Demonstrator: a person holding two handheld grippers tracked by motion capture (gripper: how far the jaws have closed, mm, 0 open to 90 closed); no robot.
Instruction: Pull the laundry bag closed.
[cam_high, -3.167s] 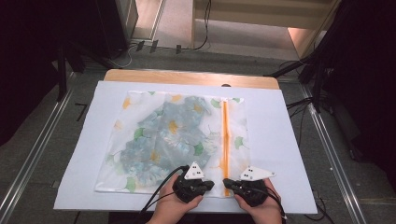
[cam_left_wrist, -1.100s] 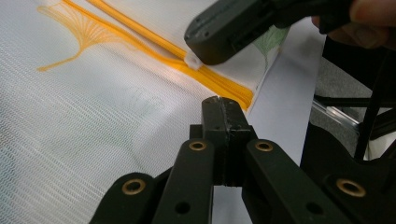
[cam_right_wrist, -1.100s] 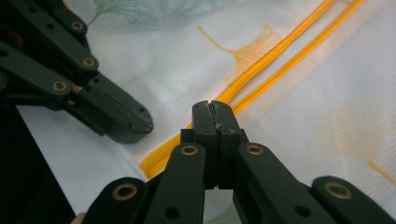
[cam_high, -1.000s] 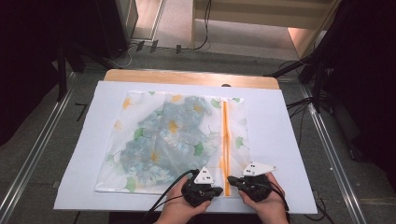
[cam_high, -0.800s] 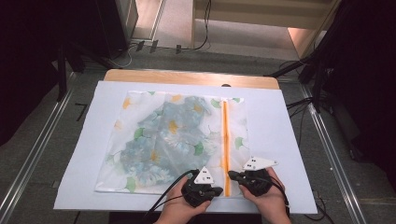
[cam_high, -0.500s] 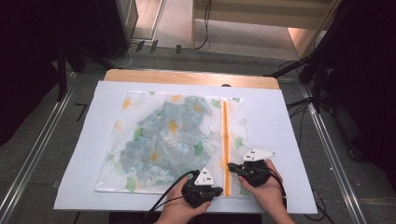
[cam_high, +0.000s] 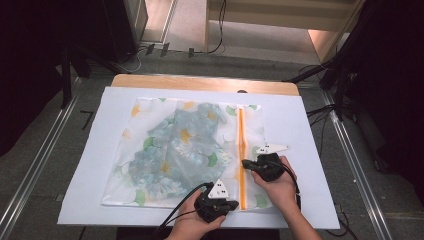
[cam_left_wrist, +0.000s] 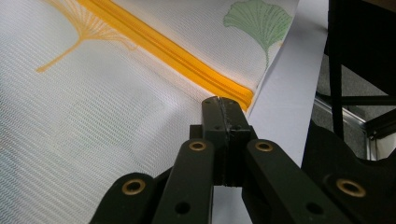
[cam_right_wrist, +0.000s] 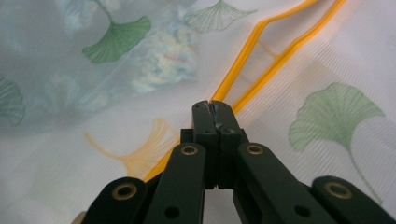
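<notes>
Zipper work on a mesh bag with printed leaves. Lies flat on a white sheet over the wooden table, with a flowered cloth inside. Runs from the far edge of the bag to the near edge, on its right part: an orange zipper.

Left gripper at the near edge of the bag, just beside the near end of the zipper. In the left gripper view, jaws pressed together with no gap, apparently pinching the mesh at that edge to keep the bag in place.

Right gripper on the zipper line, about the middle of its length. In the right gripper view, jaws also pressed together, exactly at the point where the two orange sides meet. Beyond the tips, parted; behind them, joined. Probably holds the slider, though hidden between the jaws.

Cannot tell from here whether opening or closing. Next move likely calls for a straight pull along the zipper line, with a firm hold at the near edge so the mesh does not bunch or lift.
</notes>
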